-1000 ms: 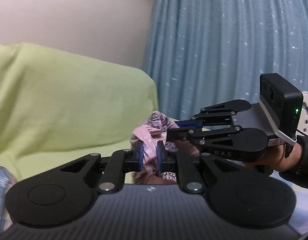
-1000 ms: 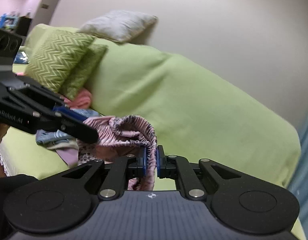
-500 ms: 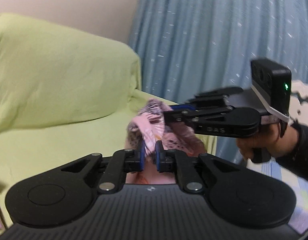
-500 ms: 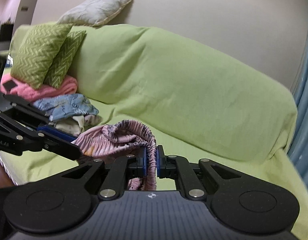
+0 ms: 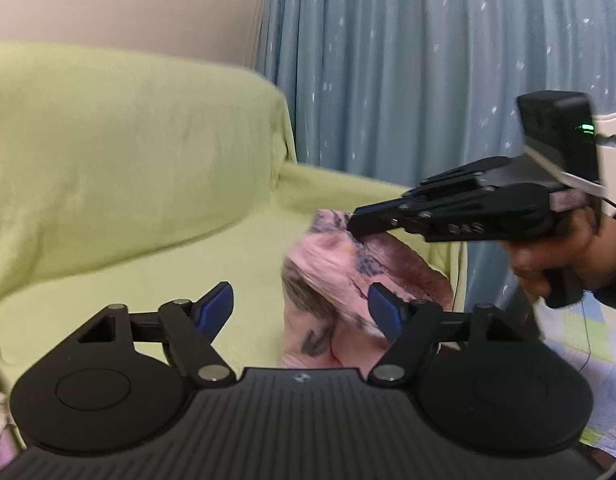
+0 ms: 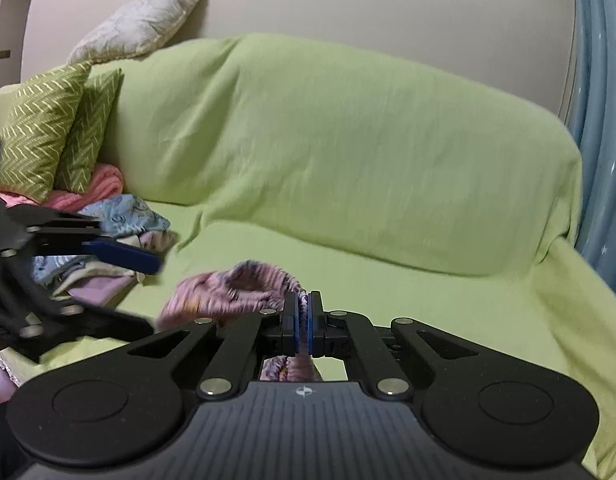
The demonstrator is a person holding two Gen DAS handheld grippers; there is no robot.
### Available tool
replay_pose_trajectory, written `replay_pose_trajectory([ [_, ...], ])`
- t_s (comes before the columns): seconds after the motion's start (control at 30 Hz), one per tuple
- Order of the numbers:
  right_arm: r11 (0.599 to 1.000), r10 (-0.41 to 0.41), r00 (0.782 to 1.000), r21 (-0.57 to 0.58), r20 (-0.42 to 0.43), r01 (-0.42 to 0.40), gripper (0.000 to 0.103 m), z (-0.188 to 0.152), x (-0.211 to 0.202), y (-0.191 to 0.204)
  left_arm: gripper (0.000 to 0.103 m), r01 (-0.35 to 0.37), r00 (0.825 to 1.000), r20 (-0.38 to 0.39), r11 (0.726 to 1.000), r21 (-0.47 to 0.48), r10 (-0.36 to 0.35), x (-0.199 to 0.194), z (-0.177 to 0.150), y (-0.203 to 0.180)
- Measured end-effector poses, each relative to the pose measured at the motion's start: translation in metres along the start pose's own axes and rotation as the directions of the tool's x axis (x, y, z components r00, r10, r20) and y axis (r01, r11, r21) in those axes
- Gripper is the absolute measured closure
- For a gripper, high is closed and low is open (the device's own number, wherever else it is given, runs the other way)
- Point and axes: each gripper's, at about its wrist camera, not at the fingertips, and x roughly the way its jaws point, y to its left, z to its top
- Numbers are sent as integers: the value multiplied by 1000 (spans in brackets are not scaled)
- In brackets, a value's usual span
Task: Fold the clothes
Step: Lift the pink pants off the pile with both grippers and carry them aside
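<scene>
1. Looking along the left gripper (image 5: 300,310): its blue fingers are spread wide, empty, with the pink patterned garment (image 5: 340,276) hanging just beyond them over the green sofa (image 5: 127,168), pinched by the right gripper (image 5: 358,226).
2. Right wrist view: the right gripper's (image 6: 303,326) fingers are pressed onto the garment's (image 6: 231,286) gathered edge; a clothes pile (image 6: 107,220) lies beside chevron cushions (image 6: 47,128).

Sofa cover (image 6: 348,152): plain lime green. Garment (image 5: 340,280): pink with dark purple-grey print, ribbed band. Curtain (image 5: 428,60): pale blue, white flecks. Wall (image 6: 388,8): cream-beige. Two cushions (image 6: 39,128): olive green, pale zigzag chevrons. Pillow (image 6: 139,24) atop sofa back: grey-white, faint pattern. Clothes pile (image 6: 119,216): coral pink knit, light blue swirl print, lilac piece. Left gripper (image 5: 299,312), right gripper (image 6: 303,324): black bodies, blue finger pads.
</scene>
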Motion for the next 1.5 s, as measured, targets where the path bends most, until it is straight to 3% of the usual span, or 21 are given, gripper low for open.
replay_pose_trajectory([
  [0.07, 999, 3, 1000, 34, -5, -3, 101, -5, 8, -8, 54, 32, 999, -24, 999, -16, -33, 23, 2, 4],
  [0.13, 998, -5, 1000, 57, -8, 5, 101, -9, 14, -13, 88, 52, 997, -51, 998, -20, -53, 40, 1, 5],
  [0.2, 997, -16, 1000, 68, -17, 18, 102, -14, 19, -20, 91, 40, 997, -67, 999, 2, -40, 51, -1, 2],
  [0.23, 997, -29, 999, 69, -21, 30, 102, -17, 21, -23, 101, 36, 997, -62, 999, 7, -35, 53, -3, 1],
  [0.33, 994, -73, 997, 84, -18, 74, 102, -20, 28, -35, 101, 51, 998, -47, 999, 7, -51, 46, -9, -2],
  [0.53, 984, -125, 992, 128, -2, 124, 102, -15, 58, -64, 101, 164, 985, -70, 984, 67, -159, 31, -15, -22],
  [0.7, 984, -106, 990, 154, 88, 91, 103, 3, 73, -80, 101, 247, 964, -122, 964, 96, -235, 38, -23, -46],
  [0.77, 989, -91, 992, 121, 87, 80, 103, 9, 86, -80, 101, 285, 950, -155, 955, 86, -270, 46, -33, -55],
  [0.87, 994, -91, 994, 64, 55, 88, 103, 14, 107, -82, 94, 300, 937, -213, 950, 84, -277, 57, -46, -60],
  [0.93, 988, -113, 993, 105, 14, 111, 100, 2, 108, -91, 74, 271, 943, -224, 959, 82, -247, 57, -50, -53],
  [0.97, 984, -122, 993, 134, -6, 121, 86, -4, 106, -96, 73, 259, 945, -225, 963, 75, -237, 57, -50, -47],
  [1.03, 962, -152, 988, 226, -29, 154, 71, -25, 88, -107, 73, 233, 950, -227, 971, 60, -213, 61, -46, -33],
  [1.1, 925, -183, 982, 330, -46, 188, 37, -53, 63, -116, 73, 212, 954, -230, 976, 57, -194, 64, -44, -22],
  [1.33, 770, -219, 954, 565, -203, 297, 35, -152, -11, -137, 62, 244, 942, -264, 962, 119, -206, 103, -30, -36],
  [1.43, 719, -227, 943, 611, -243, 331, 35, -176, -33, -136, 61, 289, 932, -289, 931, 224, -219, 128, -24, -70],
  [1.5, 690, -234, 939, 637, -253, 344, 35, -187, -46, -132, 61, 323, 922, -316, 892, 316, -222, 147, -21, -97],
])
